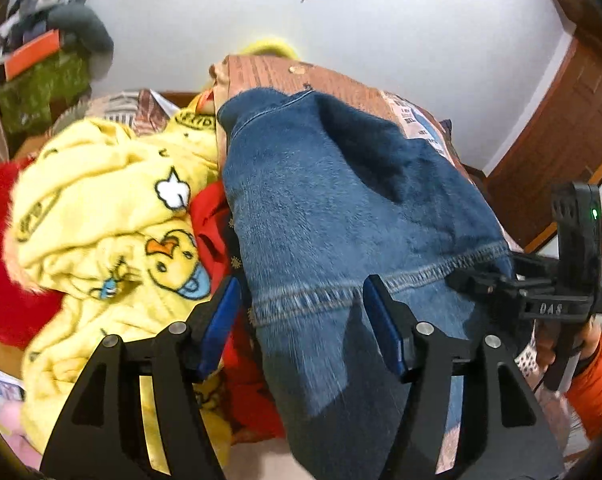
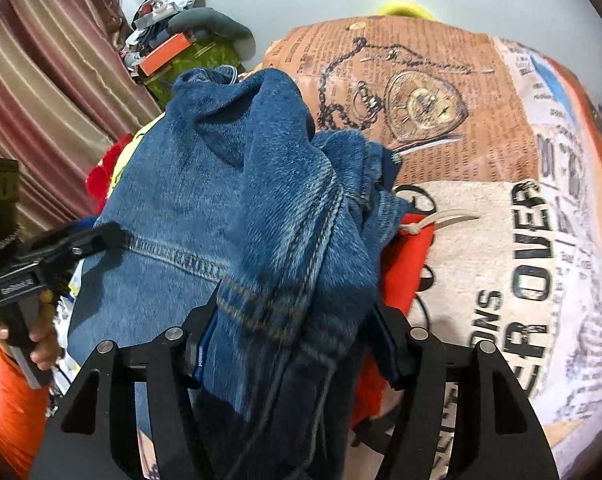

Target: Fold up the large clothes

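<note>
A pair of blue jeans [image 1: 341,208] lies bunched over a heap of clothes and a printed cushion. My left gripper [image 1: 301,300] is open, its blue-padded fingers [image 1: 221,312] wide apart on either side of a stitched hem. My right gripper [image 2: 289,312] also stands wide around the bunched denim [image 2: 241,184], which fills the gap and drapes over its fingers; the pads do not press it. The right gripper's body shows in the left wrist view [image 1: 541,292], touching the hem's right end. The left gripper's body shows in the right wrist view [image 2: 41,256].
A yellow duck-print fleece [image 1: 113,216] and red garments [image 1: 13,272] lie left of the jeans. A newspaper-print cushion [image 2: 481,184] sits behind and right. A cluttered green box [image 1: 41,88], a striped curtain [image 2: 41,80] and a wooden door [image 1: 573,128] ring the area.
</note>
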Demonstrator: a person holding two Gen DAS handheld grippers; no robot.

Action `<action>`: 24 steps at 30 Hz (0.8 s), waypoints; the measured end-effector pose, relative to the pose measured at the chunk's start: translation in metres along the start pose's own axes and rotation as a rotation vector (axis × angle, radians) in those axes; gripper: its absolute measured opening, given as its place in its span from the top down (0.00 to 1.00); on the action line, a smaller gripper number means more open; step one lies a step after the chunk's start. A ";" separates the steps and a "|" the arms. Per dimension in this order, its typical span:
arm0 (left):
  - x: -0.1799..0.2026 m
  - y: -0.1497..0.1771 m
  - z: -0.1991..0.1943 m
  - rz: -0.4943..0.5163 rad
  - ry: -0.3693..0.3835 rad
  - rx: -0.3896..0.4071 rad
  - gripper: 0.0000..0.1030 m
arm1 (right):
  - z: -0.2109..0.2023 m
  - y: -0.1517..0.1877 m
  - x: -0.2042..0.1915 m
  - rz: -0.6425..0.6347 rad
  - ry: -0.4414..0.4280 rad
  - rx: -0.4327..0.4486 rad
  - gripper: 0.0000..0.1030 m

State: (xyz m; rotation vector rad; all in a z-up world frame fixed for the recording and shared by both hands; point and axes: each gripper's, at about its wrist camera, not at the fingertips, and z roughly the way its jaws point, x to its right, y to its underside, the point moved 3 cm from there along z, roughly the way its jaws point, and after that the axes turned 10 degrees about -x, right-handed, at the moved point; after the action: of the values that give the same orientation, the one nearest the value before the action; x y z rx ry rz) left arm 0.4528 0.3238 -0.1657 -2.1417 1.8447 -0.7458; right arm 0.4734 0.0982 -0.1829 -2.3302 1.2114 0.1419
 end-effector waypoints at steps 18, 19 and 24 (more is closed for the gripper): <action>-0.005 0.029 0.011 0.069 -0.133 0.001 0.16 | -0.025 0.023 0.014 -0.136 0.176 0.084 0.17; -0.004 0.028 0.012 0.071 -0.140 0.002 0.16 | -0.025 0.024 0.014 -0.139 0.177 0.087 0.17; -0.005 0.029 0.009 0.050 -0.142 0.005 0.16 | -0.030 0.029 0.009 -0.148 0.210 0.100 0.17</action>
State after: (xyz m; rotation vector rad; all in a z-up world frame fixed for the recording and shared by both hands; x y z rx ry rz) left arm 0.4323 0.3215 -0.1887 -2.0797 1.8138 -0.5705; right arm 0.4523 0.0632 -0.1705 -2.3813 1.1090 -0.2146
